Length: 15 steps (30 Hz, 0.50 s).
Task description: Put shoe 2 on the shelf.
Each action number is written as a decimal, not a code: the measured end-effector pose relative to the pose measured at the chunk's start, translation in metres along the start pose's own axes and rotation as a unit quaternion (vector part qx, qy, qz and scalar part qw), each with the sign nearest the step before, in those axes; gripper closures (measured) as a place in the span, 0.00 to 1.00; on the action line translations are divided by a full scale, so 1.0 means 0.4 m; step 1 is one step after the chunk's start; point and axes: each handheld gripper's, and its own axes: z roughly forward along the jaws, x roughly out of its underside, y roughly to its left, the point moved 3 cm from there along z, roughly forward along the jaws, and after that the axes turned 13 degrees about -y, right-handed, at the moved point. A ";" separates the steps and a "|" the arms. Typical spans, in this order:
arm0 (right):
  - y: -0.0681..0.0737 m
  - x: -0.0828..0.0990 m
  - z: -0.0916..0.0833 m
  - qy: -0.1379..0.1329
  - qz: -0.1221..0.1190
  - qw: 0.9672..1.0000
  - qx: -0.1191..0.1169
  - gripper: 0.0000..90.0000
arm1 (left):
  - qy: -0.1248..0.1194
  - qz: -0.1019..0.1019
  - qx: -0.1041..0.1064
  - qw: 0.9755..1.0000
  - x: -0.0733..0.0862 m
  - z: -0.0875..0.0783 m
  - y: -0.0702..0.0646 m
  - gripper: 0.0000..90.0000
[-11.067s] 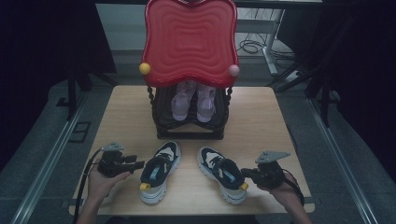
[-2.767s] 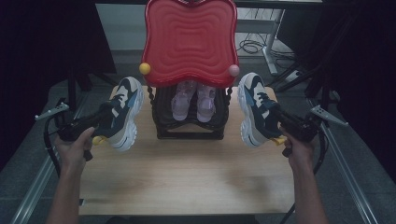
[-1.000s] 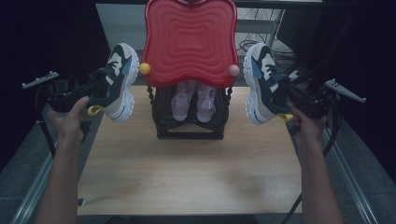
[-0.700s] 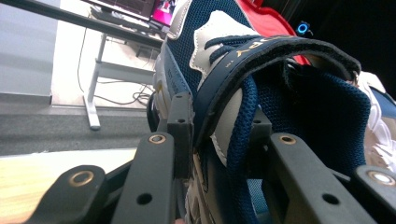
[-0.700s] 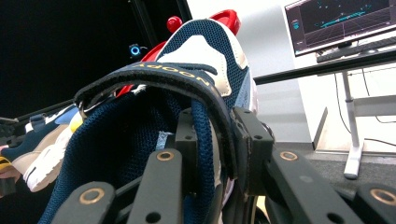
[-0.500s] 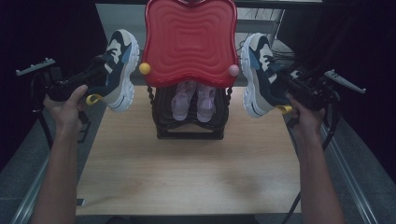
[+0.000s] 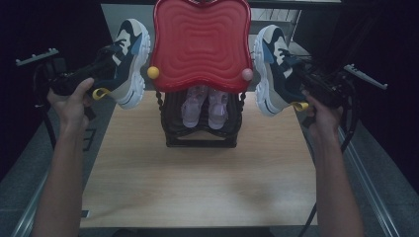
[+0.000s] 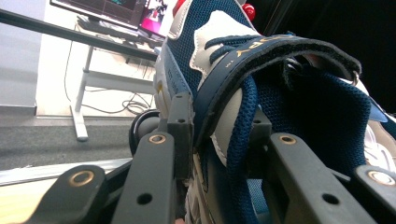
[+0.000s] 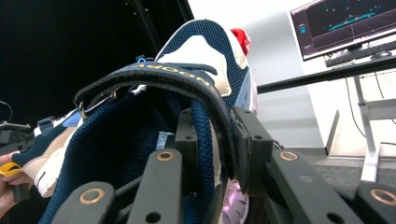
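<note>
We have both forearms stretched up and forward from the bottom of the high view, hands raised well above the table (image 7: 197, 187). Our left gripper (image 7: 96, 74) is clamped on the side wall of the left sneaker (image 7: 126, 64), one jaw inside the collar and one outside, as the left gripper view shows at the left sneaker's (image 8: 243, 93) strap. Our right gripper (image 7: 306, 81) grips the right sneaker (image 7: 272, 69) the same way; in the right gripper view its jaws pinch the padded side of that shoe (image 9: 187, 93).

Each shoe hangs in the air with its toe pointing up and away, sole turned towards the red tray (image 7: 200, 42). The left one sits just beside the tray's left edge, near the yellow knob (image 7: 153, 72); the right one just beside the right edge, near the pink knob (image 7: 247, 74). Whether either sole touches the rim we cannot tell. Below us the wooden tabletop is bare in front of the black rack (image 7: 200, 123), which holds a pair of pale pink shoes (image 7: 205, 106).

The sneakers are navy mesh with white and grey panels, thick white soles, yellow heel loops and a lettered strap. The tray is glossy, wavy-edged, with concentric ridges
</note>
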 end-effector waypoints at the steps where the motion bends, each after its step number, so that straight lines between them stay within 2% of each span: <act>1: 0.002 -0.003 0.003 0.001 -0.001 1.000 -0.001 0.81 | -0.001 -0.001 0.000 1.000 -0.003 0.003 -0.002 0.79; 15: 0.023 -0.036 0.044 0.000 0.007 1.000 -0.010 0.81 | 0.002 -0.008 0.006 1.000 -0.025 0.038 -0.011 0.79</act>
